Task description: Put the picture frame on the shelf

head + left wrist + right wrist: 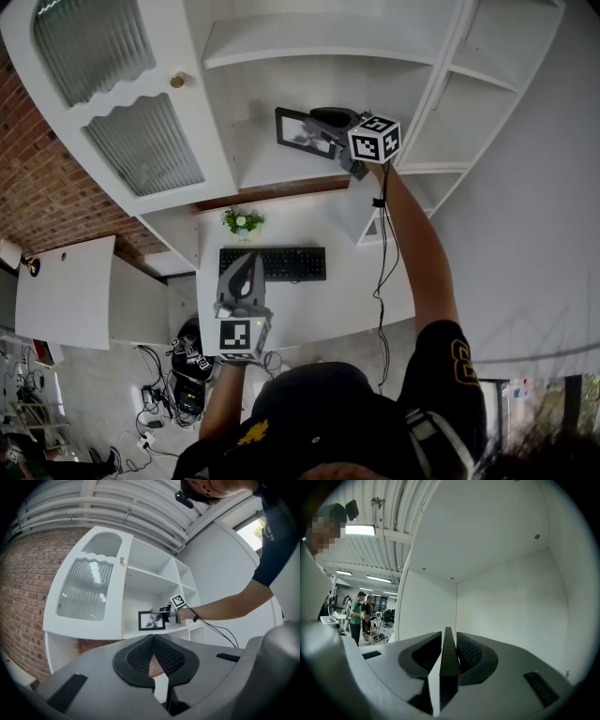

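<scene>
The left gripper (247, 262) is out of play, level over the desk at 7 o'clock of the keyboard (272, 263), jaws closed together on nothing, so it could not catch a fall. The picture frame (302, 131) stands upright on the middle shelf (267, 167) of the white cabinet, at 9 o'clock of the right gripper (448, 633). Its dark edge stands between that gripper's jaws. The pads sit narrowly on either side with a sliver of light showing, so I judge the hold slack rather than clamped. The main risk is a tip. The frame is tall and thin, and no stand can be seen behind it. If the jaws draw back while a pad drags on the edge, it could topple flat or slide toward the shelf's front lip. A sideways pull-out would swing it the same way, and a drop would land on the desk below. The shelf is smooth white board, bare around the frame, and it probably offers little grip. To the left, a ribbed-glass door (141, 141) with a brass knob (177, 82) hangs open against a brick wall (42, 187). Below are a white desk (328, 234) and a small potted plant (242, 221) at 11 o'clock of the keyboard. Cables (155, 394) lie tangled on the floor at 7 o'clock. Two people (361, 613) stand well off in a strip-lit hall.
</scene>
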{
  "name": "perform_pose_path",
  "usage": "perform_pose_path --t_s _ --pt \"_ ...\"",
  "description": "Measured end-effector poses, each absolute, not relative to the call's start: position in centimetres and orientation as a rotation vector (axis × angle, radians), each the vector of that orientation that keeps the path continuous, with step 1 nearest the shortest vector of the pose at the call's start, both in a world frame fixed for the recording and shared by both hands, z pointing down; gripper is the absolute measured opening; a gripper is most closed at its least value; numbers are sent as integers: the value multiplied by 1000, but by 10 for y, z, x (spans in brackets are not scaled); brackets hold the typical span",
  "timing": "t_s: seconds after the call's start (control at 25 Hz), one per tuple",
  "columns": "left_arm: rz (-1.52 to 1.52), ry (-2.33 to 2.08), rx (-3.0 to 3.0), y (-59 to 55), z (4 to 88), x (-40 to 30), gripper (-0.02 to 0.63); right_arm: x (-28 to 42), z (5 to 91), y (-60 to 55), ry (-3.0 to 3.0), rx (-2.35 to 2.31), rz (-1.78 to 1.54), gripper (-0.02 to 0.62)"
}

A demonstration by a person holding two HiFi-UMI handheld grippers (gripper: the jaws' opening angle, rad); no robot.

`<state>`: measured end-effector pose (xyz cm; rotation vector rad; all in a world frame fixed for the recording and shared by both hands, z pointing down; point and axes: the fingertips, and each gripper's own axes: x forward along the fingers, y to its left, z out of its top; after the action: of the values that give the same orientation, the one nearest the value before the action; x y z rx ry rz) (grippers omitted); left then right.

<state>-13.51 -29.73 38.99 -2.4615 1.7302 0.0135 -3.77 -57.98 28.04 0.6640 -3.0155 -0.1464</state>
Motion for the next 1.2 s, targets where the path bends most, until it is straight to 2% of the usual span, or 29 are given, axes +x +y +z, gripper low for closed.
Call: perform_pose_path --t_s 1.2 --pt "19 1728 -2462 -296 389 -138 18 -30 271 -578 -3004 691 -176 132"
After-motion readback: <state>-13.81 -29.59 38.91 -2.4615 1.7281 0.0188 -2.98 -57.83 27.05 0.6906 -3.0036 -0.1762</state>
